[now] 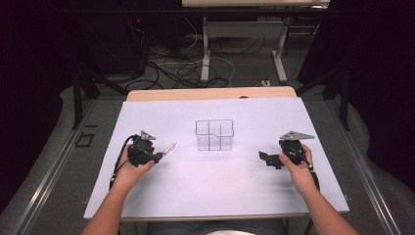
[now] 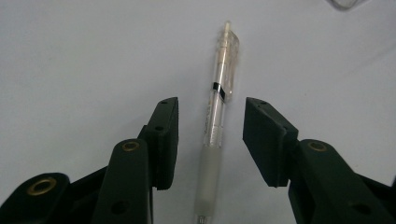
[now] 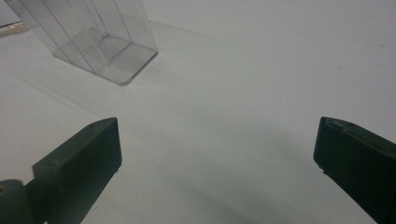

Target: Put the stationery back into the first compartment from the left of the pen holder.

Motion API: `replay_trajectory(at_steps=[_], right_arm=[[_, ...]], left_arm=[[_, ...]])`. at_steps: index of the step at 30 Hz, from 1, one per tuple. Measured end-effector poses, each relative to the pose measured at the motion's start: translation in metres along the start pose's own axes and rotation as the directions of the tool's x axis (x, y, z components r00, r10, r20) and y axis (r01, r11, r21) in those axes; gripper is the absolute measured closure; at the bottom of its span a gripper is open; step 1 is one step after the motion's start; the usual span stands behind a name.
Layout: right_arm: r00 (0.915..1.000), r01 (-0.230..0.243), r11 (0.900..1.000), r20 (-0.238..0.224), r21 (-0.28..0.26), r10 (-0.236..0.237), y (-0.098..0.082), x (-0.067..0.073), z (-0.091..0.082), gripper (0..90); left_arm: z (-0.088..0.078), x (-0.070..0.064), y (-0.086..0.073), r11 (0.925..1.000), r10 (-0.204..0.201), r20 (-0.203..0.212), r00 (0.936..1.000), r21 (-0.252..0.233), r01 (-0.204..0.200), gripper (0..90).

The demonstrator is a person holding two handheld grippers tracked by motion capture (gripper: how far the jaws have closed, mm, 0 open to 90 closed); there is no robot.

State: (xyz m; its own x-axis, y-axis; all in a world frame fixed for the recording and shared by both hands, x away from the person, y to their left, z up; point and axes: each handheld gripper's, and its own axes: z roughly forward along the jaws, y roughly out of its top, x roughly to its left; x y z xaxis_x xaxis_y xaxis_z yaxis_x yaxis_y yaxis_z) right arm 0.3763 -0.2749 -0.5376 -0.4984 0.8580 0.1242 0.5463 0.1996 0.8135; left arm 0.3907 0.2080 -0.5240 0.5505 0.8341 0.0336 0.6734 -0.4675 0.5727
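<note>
Bright, evenly lit tabletop; dark surroundings; soft, grainy focus.

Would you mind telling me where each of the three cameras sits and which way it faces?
High view: above the person's side, facing forward and down on the table; forearms, left gripper, right gripper.
Left gripper view: rides the left gripper, along its jaws, a clear pen between them untouched.
Right gripper view: rides the right gripper, jaws wide apart, toward the clear organizer.
Shared: high and right gripper views show the organizer.

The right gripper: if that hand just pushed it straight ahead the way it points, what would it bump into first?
Probably nothing close: bare white table lies ahead of the right gripper. The clear organizer box sits off to the side, though depth is hard to judge.
</note>
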Motion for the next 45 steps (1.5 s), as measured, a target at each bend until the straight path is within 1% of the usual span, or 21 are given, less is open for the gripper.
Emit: replay_trajectory(at_steps=[2,5,8,10,12,15,16,21,25,27,33,35,36,38,43,45], right_arm=[[1.0,0.004,1.0,0.001,0.0,-0.004,0.0,0.0002,0.0004,0.7],[1.0,0.005,1.0,-0.002,0.002,-0.005,0.0,0.0003,0.0006,0.7],[1.0,0.003,1.0,-0.005,0.004,-0.003,-0.0002,0.0002,0.0008,0.7],[1.0,0.006,1.0,-0.005,0.006,-0.006,-0.0007,-0.0007,0.0012,0.7],[1.0,0.004,1.0,-0.005,0.009,-0.004,-0.001,-0.0016,0.0013,0.7],[1.0,0.0,1.0,-0.006,0.011,0.0,-0.0013,-0.002,0.0013,0.7],[1.0,0.0,1.0,-0.007,0.011,0.0,-0.0014,-0.0021,0.0013,0.7],[0.9999,0.008,1.0,-0.009,0.016,-0.008,-0.0016,-0.002,0.002,0.7],[0.9999,0.009,1.0,-0.009,0.019,-0.009,-0.0018,-0.0018,0.0023,0.8],[0.9999,0.008,1.0,-0.011,0.021,-0.008,-0.0019,-0.0023,0.0022,0.9],[0.9999,0.006,1.0,-0.016,0.021,-0.005,-0.002,-0.0017,0.0026,1.0],[0.9998,0.01,1.0,-0.018,0.023,-0.01,-0.0021,-0.0015,0.0027,1.0],[0.9997,0.021,0.999,-0.016,0.024,-0.021,-0.0023,-0.0019,0.0031,1.0],[0.9998,0.011,1.0,-0.017,0.024,-0.01,-0.0021,-0.0009,0.0033,1.0],[0.9997,0.014,1.0,-0.021,0.027,-0.013,-0.0021,-0.0001,0.0033,1.0],[0.9997,0.012,1.0,-0.024,0.025,-0.011,-0.0022,0.0005,0.0038,1.0]], left_arm=[[0.0026,-0.0022,-0.0006,0.9994,0.016,-0.009,0.9998,0.032,-0.016,57.6],[0.0063,-0.0053,0.0,0.9962,0.053,-0.028,0.9982,0.07,-0.051,59.1],[0.0082,-0.0063,0.0006,0.9933,0.062,-0.021,0.9979,0.099,-0.06,61.9],[0.0091,-0.0066,0.0001,0.9915,0.06,-0.014,0.9981,0.117,-0.058,64.3],[0.0097,-0.0061,-0.0002,0.9888,0.066,-0.018,0.9977,0.135,-0.063,66.5],[0.0099,-0.0051,-0.0022,0.9857,0.068,-0.017,0.9975,0.155,-0.065,67.3],[0.01,-0.0046,-0.003,0.9851,0.073,-0.019,0.9972,0.158,-0.069,67.8],[0.008,-0.002,-0.006,0.9831,0.069,-0.015,0.9975,0.171,-0.066,69.8],[0.007,-0.0019,-0.0073,0.98,0.089,-0.008,0.996,0.179,-0.086,72.7],[0.0065,-0.0025,-0.0077,0.979,0.089,-0.011,0.996,0.185,-0.085,73.2],[0.0074,-0.002,-0.0072,0.9787,0.094,0.007,0.9956,0.183,-0.094,77.9],[0.0074,-0.0021,-0.007,0.9784,0.096,0.008,0.9953,0.183,-0.096,79.4],[0.0074,-0.002,-0.007,0.9784,0.096,0.009,0.9954,0.183,-0.096,79.9],[0.0071,-0.0021,-0.0068,0.9769,0.097,0.01,0.9953,0.191,-0.097,80.1],[0.0071,-0.0022,-0.0057,0.9751,0.095,0.009,0.9954,0.2,-0.095,80.3],[0.0075,-0.0014,-0.0059,0.9773,0.085,0.01,0.9963,0.194,-0.086,80.4]])
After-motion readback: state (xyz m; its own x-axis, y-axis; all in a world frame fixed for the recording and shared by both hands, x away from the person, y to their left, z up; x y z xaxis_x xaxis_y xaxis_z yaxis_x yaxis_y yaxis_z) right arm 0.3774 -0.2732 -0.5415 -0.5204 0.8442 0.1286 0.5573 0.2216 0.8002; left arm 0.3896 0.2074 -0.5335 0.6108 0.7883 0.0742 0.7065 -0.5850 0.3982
